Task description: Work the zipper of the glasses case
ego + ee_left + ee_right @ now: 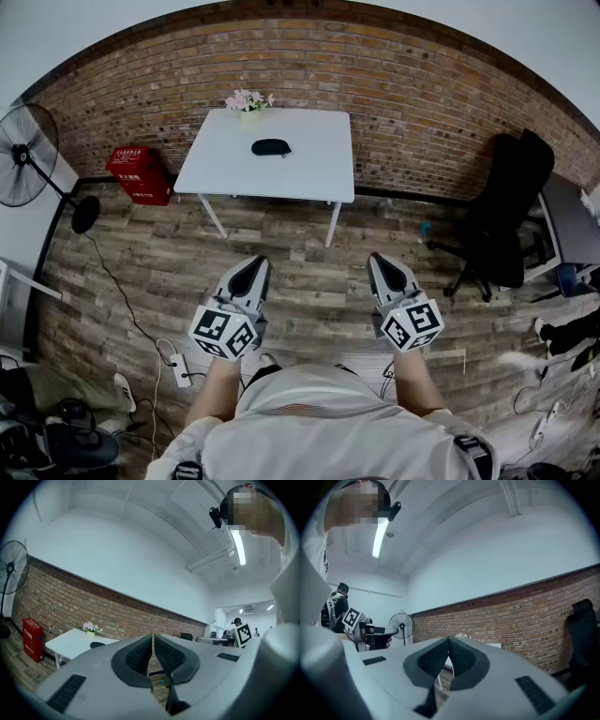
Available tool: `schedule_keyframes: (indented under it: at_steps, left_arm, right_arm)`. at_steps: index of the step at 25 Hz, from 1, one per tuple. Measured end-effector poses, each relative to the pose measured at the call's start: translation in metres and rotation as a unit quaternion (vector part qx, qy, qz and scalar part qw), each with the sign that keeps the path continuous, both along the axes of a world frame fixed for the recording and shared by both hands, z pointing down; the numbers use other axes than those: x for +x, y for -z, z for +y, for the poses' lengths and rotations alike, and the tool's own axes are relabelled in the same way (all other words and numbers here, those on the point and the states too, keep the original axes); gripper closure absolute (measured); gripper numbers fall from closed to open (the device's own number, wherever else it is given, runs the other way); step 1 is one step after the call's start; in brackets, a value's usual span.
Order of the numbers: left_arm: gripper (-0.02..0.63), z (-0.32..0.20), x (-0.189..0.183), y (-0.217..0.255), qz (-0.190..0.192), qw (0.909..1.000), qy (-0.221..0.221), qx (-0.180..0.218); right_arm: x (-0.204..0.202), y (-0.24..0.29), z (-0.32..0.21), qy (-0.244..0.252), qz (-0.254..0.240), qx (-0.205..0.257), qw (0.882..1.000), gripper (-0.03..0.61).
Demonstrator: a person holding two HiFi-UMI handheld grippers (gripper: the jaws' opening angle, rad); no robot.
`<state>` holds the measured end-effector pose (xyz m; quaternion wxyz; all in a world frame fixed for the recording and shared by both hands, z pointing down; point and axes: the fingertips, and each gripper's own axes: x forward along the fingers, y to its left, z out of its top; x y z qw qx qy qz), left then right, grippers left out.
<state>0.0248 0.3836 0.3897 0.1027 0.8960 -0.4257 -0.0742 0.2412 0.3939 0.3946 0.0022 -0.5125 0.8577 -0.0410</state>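
A dark glasses case [271, 147] lies near the middle of a white table [309, 173] by the brick wall, far ahead of me. The left gripper view catches the case [97, 644] as a dark shape on that table [65, 643]. My left gripper [255, 269] and right gripper [383, 264] hang side by side over the wooden floor, well short of the table. Both are shut with nothing between their pads [140, 654] [461, 654].
A small pot of pink flowers [249, 101] stands at the table's back edge. A floor fan [26, 156] and a red box [140, 173] are at the left, a black office chair [506, 220] at the right. Cables and a power strip [178, 371] lie on the floor.
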Motion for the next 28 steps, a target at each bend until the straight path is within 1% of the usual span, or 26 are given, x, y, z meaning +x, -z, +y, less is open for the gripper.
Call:
schedule_keyframes:
  at_steps: [5, 17, 21, 24, 28]
  left_arm:
    - [0.586, -0.003, -0.001, 0.001, -0.006, 1.0, -0.002, 0.001]
    - [0.586, -0.001, -0.009, -0.008, -0.001, 0.9999, -0.002, -0.011]
    - [0.586, -0.004, -0.016, -0.01, 0.0, 0.9999, 0.0, -0.014]
    - [0.586, -0.007, -0.022, -0.011, -0.002, 0.9999, 0.001, -0.012]
    - [0.586, -0.012, -0.04, -0.014, -0.01, 0.9999, 0.004, -0.009]
  right_arm:
    - [-0.005, 0.003, -0.004, 0.004, 0.002, 0.001, 1.0, 0.526]
    - [-0.012, -0.003, -0.004, 0.003, 0.009, -0.005, 1.0, 0.526]
    - [-0.018, -0.004, -0.008, 0.002, 0.011, -0.008, 1.0, 0.527]
    - [-0.023, -0.005, -0.011, 0.005, -0.002, -0.012, 1.0, 0.527]
    - [-0.039, -0.008, -0.02, 0.006, -0.005, -0.02, 1.0, 0.526]
